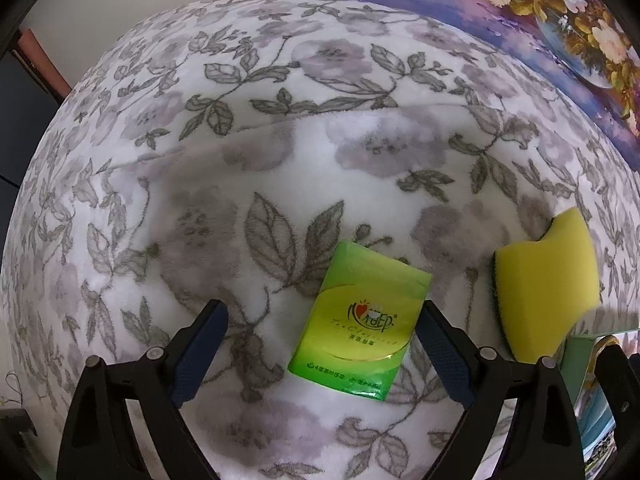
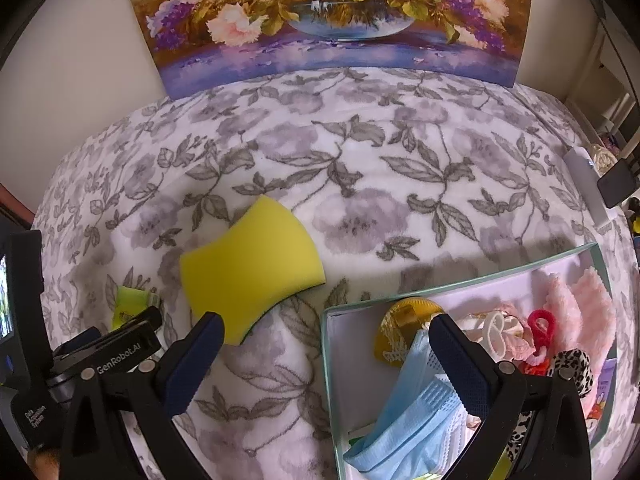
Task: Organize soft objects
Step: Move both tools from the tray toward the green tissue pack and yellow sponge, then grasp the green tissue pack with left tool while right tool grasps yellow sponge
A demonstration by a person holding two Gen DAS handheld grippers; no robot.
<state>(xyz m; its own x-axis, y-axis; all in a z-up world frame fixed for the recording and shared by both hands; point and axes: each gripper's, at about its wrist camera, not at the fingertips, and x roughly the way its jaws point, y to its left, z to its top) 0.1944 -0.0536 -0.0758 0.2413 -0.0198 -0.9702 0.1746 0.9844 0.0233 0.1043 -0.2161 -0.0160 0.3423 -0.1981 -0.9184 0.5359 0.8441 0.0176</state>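
Observation:
A green tissue pack [image 1: 356, 320] lies flat on the floral blanket [image 1: 280, 160], between the fingers of my left gripper [image 1: 322, 344]. The gripper is open, and its right finger [image 1: 444, 348] stands close beside the pack's edge. A yellow sponge [image 1: 548, 280] with a dark green underside rests to the right of the pack. In the right wrist view that sponge [image 2: 252, 264] lies just beyond my right gripper [image 2: 328, 356], which is open and holds nothing. Its right finger [image 2: 460, 364] hangs over a teal-rimmed box [image 2: 326, 360].
The box holds a blue face mask [image 2: 408, 412], a pink fluffy cloth [image 2: 580, 308], a red clip [image 2: 542, 326], a leopard-print band [image 2: 572, 368] and a yellow piece [image 2: 404, 320]. A flower painting [image 2: 328, 20] leans on the back wall. A white device [image 2: 588, 184] lies at the blanket's right edge.

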